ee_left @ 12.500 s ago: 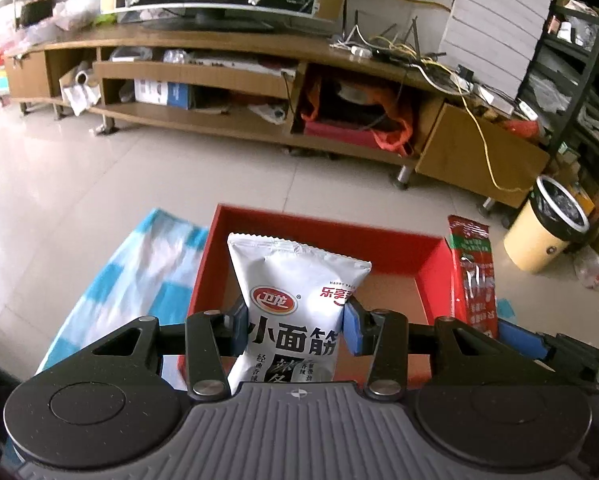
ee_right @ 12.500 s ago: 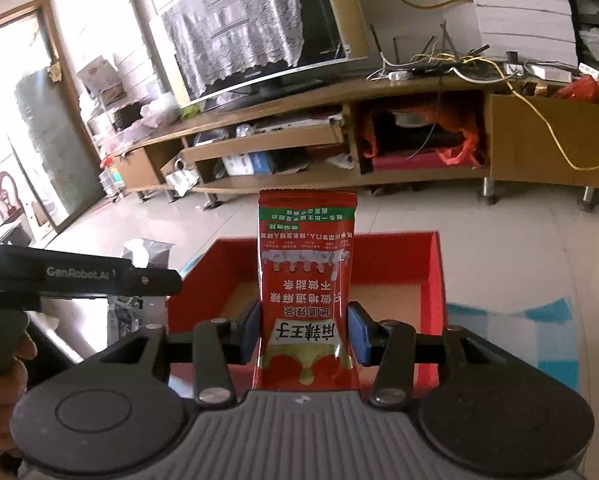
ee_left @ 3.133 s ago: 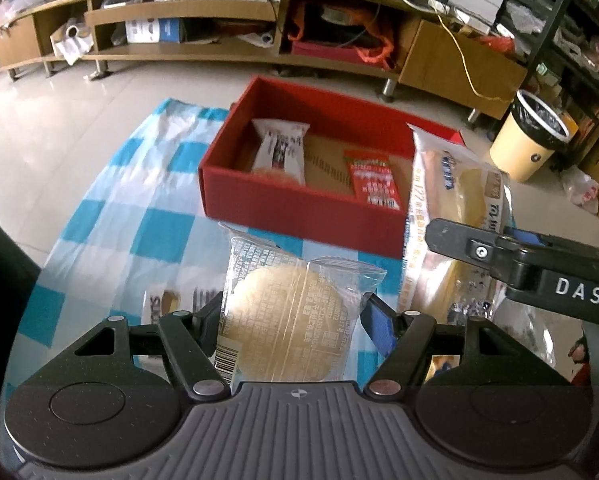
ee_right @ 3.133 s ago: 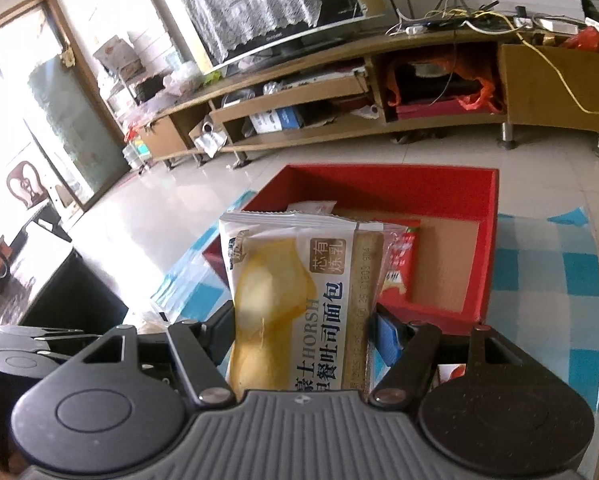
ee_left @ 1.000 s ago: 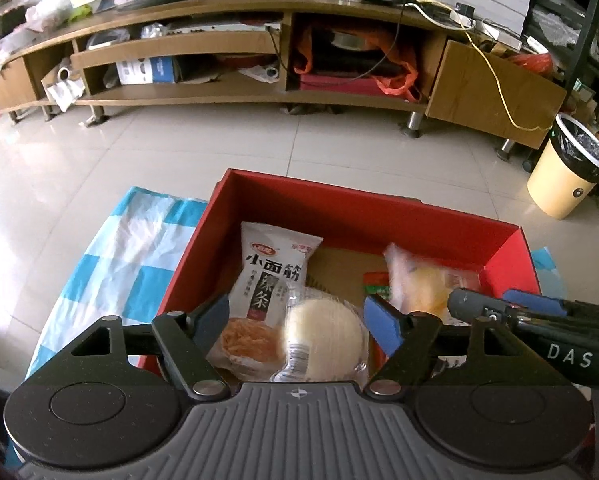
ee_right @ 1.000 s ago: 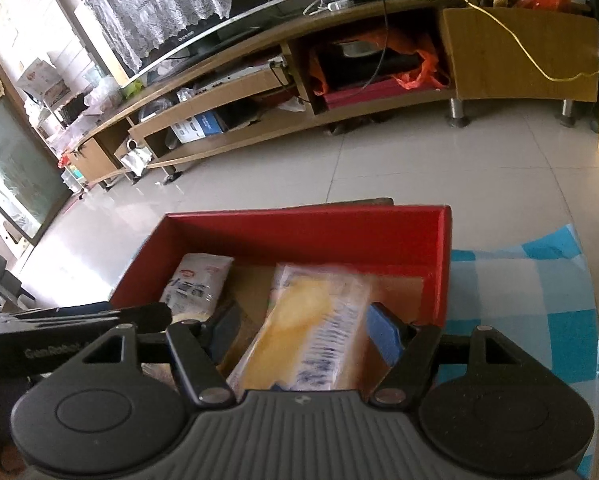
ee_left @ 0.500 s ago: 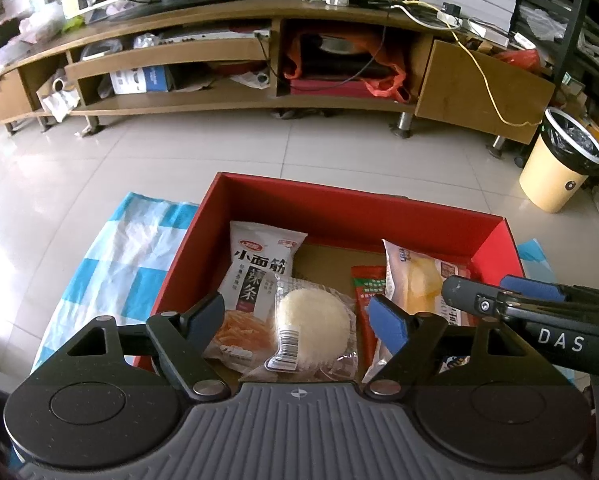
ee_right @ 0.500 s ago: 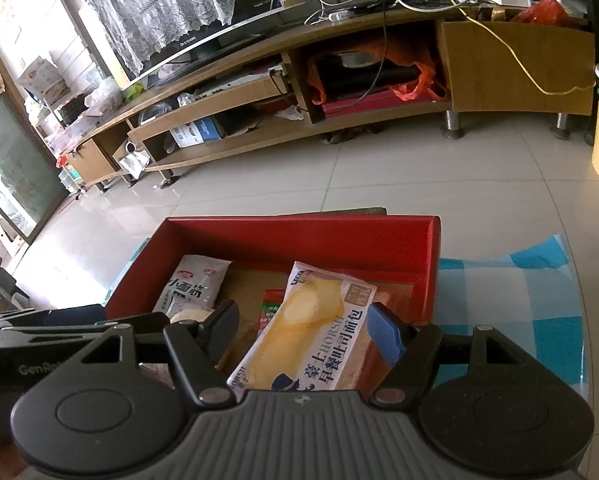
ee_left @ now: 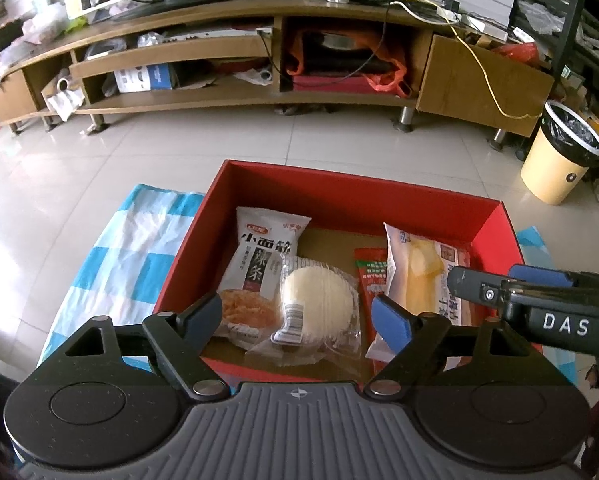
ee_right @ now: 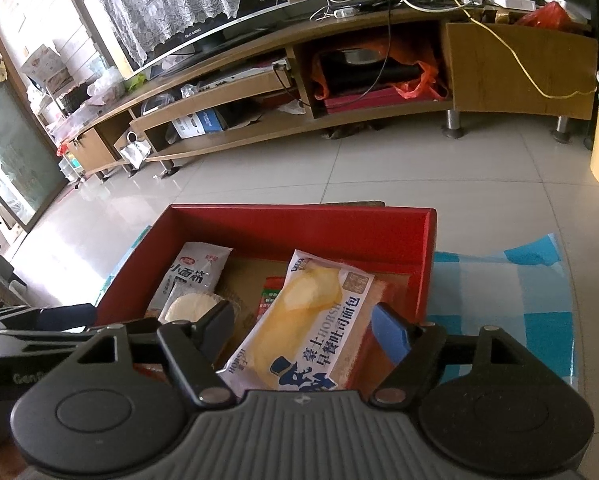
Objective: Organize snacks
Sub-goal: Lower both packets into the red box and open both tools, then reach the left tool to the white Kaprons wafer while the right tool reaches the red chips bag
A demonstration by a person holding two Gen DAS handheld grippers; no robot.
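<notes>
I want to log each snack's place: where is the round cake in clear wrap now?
In the left wrist view, the round cake lies inside the red box, near its front, overlapping the white noodle-snack bag on its left, with the red sachet on its right.

Mid-frame, a red cardboard box (ee_left: 355, 200) with brown floor; at left, a blue-and-white checked plastic cloth (ee_left: 131, 256); white noodle-snack packet (ee_left: 265, 252), yellow bread pack (ee_right: 311, 320).

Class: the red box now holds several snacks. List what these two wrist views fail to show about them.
- Red sachet: left wrist view, bread packet overlaps it; its print is too small to read.
- Round cake: right wrist view, right gripper finger hides its lower part.
- Red box front wall: left wrist view, left gripper body covers it.
</notes>
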